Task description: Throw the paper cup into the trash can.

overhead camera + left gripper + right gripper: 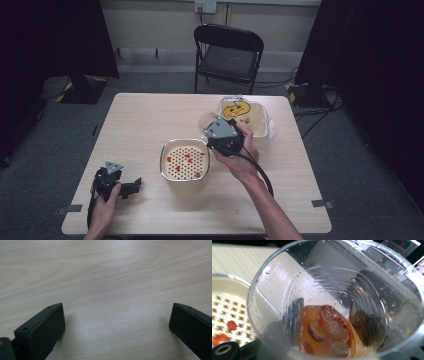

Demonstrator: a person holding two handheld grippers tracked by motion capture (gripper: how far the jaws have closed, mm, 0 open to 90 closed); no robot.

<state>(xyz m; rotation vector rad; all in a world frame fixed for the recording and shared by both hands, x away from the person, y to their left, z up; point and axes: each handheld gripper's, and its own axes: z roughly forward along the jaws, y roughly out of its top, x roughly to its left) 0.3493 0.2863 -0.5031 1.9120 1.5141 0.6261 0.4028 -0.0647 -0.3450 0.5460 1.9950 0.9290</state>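
My right gripper (221, 136) is shut on a clear plastic cup (206, 121), held just right of a metal bowl (165, 170) fitted with a perforated strainer (185, 161) that carries a few red bits. In the right gripper view the cup (332, 290) is tilted toward the camera. It holds amber liquid with red fruit pieces (329, 327) at its bottom, and both dark jaws show through its walls. The strainer (224, 312) lies at the left there. My left gripper (131, 187) rests on the table at the front left, open, with bare wood between its jaws (117, 307).
Behind the cup stands a square container (257, 122) lined with clear plastic, with a yellow item (236, 109) inside. A black folding chair (227, 55) stands beyond the table's far edge. A small crumb (237, 211) lies near the front edge.
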